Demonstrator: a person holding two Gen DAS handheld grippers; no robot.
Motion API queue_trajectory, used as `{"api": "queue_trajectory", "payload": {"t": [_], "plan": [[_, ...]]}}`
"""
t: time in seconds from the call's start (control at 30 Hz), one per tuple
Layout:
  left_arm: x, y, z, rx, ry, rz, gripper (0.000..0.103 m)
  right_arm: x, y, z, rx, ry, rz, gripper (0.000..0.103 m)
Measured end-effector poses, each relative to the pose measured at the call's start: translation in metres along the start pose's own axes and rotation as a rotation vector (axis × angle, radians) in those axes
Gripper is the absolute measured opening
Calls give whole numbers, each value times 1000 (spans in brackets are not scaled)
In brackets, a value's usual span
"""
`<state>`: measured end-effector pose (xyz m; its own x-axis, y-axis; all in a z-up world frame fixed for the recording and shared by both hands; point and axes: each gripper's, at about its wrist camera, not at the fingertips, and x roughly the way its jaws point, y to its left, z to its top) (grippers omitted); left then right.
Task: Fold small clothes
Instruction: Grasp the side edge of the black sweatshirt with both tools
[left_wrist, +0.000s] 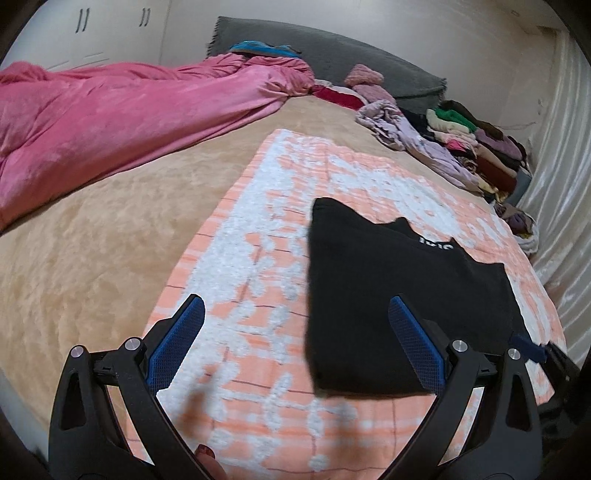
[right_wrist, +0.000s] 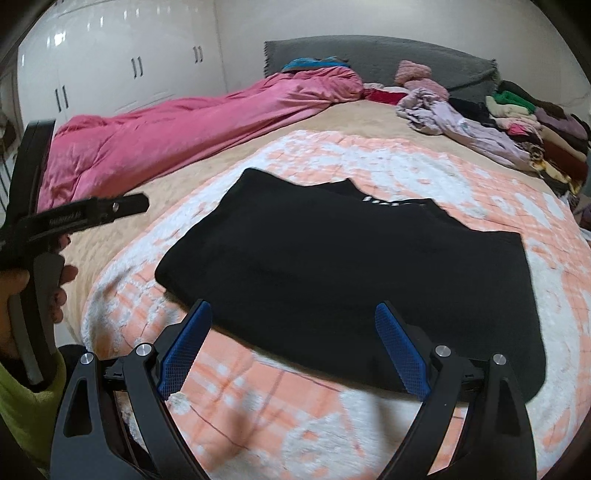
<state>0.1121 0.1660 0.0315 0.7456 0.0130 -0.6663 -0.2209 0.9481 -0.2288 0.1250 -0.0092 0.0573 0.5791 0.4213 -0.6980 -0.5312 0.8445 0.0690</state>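
The left gripper (left_wrist: 295, 343) has its blue-padded fingers (left_wrist: 177, 343) spread wide and holding nothing; they hang above an orange-and-white patterned blanket (left_wrist: 251, 229), with the right-hand pad over the near left part of a black garment (left_wrist: 388, 295). The right gripper (right_wrist: 291, 347) is likewise spread wide and empty, its fingers (right_wrist: 402, 350) poised over the garment's near edge, whether touching the cloth or just above it cannot be told. The black garment lies flat and partly folded on the patterned blanket, a bit of white lettering (left_wrist: 436, 243) showing near its far edge. In the right wrist view the left gripper's black frame shows at the left edge, held by a hand (right_wrist: 33, 288) with a yellow-green sleeve (right_wrist: 26, 398) below it. The patterned blanket is spread over a tan bedcover (left_wrist: 92, 258) on the bed. Beyond it, along the left side, lies a rumpled pink duvet (left_wrist: 110, 122), with something turquoise (left_wrist: 258, 50) at its far end against a grey headboard cushion (left_wrist: 332, 55). Near the cushion sit pink knitted items (left_wrist: 364, 77) and a red cloth (left_wrist: 338, 96). To the right, a crumpled lilac garment (left_wrist: 406, 136) lies beside a stack of folded clothes (left_wrist: 476, 144) in many colours, along the wall. White wardrobe doors (right_wrist: 110, 66) with dark handles stand behind the bed.
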Motion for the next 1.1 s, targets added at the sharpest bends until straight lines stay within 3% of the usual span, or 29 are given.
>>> {"api": "queue_trajectory", "payload": {"t": [0.33, 0.7, 1.03, 1.1], "plan": [[18, 31, 6, -85, 23, 22, 93, 41, 53, 2, -171, 22, 22, 89], [51, 34, 26, -109, 96, -32, 93, 90, 97, -4, -383, 44, -80, 89], [87, 18, 58, -76, 179, -89, 93, 108, 104, -1, -435, 21, -121, 88], [97, 14, 63, -80, 201, -99, 93, 111, 104, 0, -437, 17, -109, 79]]}}
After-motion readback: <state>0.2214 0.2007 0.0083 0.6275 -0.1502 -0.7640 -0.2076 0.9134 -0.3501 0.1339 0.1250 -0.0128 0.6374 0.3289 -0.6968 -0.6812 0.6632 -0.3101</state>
